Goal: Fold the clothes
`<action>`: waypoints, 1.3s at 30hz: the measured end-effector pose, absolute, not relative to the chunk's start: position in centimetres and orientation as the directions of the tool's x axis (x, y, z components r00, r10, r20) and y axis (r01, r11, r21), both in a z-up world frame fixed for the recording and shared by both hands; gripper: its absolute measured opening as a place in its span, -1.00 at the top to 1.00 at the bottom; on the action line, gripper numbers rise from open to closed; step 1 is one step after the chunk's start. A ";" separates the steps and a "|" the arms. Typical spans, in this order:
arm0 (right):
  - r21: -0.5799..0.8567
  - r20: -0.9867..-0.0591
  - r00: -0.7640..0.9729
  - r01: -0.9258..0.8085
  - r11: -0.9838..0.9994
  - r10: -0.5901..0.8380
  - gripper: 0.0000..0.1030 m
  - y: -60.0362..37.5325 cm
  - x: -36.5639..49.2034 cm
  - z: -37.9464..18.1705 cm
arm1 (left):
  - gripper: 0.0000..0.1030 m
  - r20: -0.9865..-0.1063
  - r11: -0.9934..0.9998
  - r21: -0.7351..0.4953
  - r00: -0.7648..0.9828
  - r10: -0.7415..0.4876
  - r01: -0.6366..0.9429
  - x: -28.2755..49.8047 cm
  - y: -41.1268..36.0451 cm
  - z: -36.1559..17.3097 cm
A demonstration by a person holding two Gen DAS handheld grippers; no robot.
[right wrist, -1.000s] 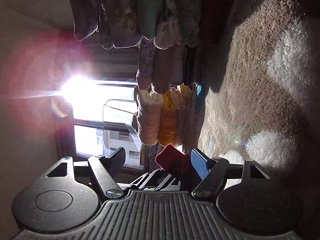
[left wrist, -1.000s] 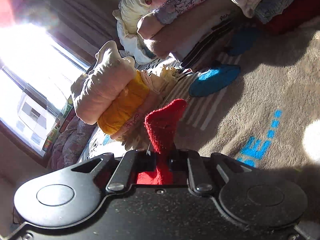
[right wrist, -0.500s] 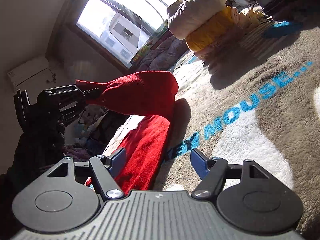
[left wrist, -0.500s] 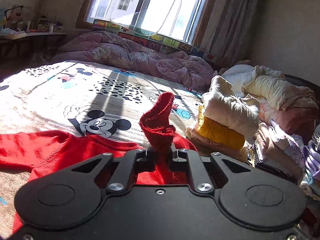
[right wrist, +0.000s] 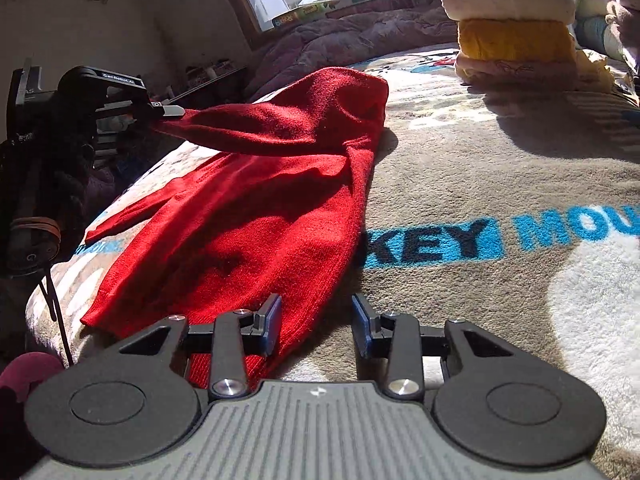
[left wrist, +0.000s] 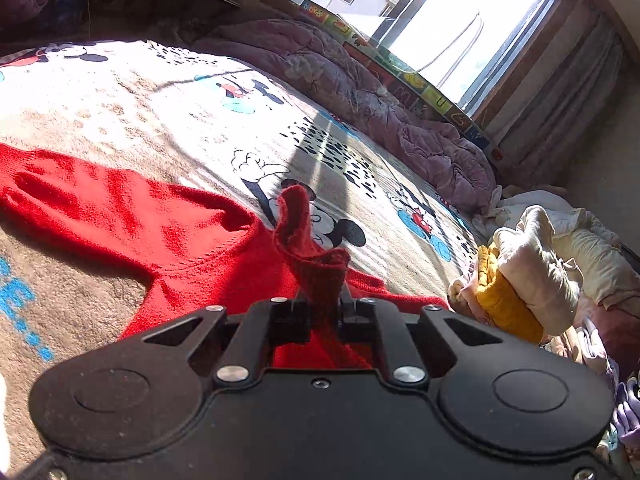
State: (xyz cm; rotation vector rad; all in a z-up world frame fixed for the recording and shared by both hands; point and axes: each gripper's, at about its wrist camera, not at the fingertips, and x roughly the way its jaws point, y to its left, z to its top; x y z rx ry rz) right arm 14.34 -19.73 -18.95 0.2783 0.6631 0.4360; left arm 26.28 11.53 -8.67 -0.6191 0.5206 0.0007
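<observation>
A red knitted sweater (left wrist: 180,236) lies spread on the Mickey Mouse blanket (left wrist: 120,120). My left gripper (left wrist: 322,304) is shut on one sleeve end, which sticks up between the fingers. In the right wrist view that sleeve stretches taut from the left gripper (right wrist: 168,111) at the left across the sweater (right wrist: 248,216). My right gripper (right wrist: 315,320) is low at the sweater's near edge. Its jaws are closing, with a gap still between the blue pads (right wrist: 272,320). The red hem lies against the left pad and partly in the gap.
A stack of folded clothes (right wrist: 512,12), cream on yellow on pink, stands on the blanket (right wrist: 500,152) at the back right, also seen in the left wrist view (left wrist: 532,276). A rumpled purple quilt (left wrist: 380,108) runs below the bright window (left wrist: 420,4). More loose garments pile at the right.
Both views have rolled upright. The left gripper swung over the sweater with the sleeve still in it. The right gripper came down by the hem and its jaws narrowed.
</observation>
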 end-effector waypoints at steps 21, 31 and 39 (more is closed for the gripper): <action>0.295 -0.465 0.697 -0.459 0.838 0.546 0.86 -13.7 14.0 -13.9 | 0.82 -0.463 0.858 -0.489 0.881 -0.099 -0.160 29.5 19.8 -8.7; 0.306 -0.423 0.624 -0.584 0.752 0.657 0.76 -12.0 11.2 -14.1 | 0.69 -0.518 0.846 -0.503 0.846 -0.130 -0.178 29.3 21.7 -10.8; 0.211 -0.446 0.643 -0.600 0.771 0.622 0.47 -14.6 9.2 -14.7 | 0.05 -0.566 0.879 -0.369 0.823 0.045 -0.302 21.8 22.1 -10.2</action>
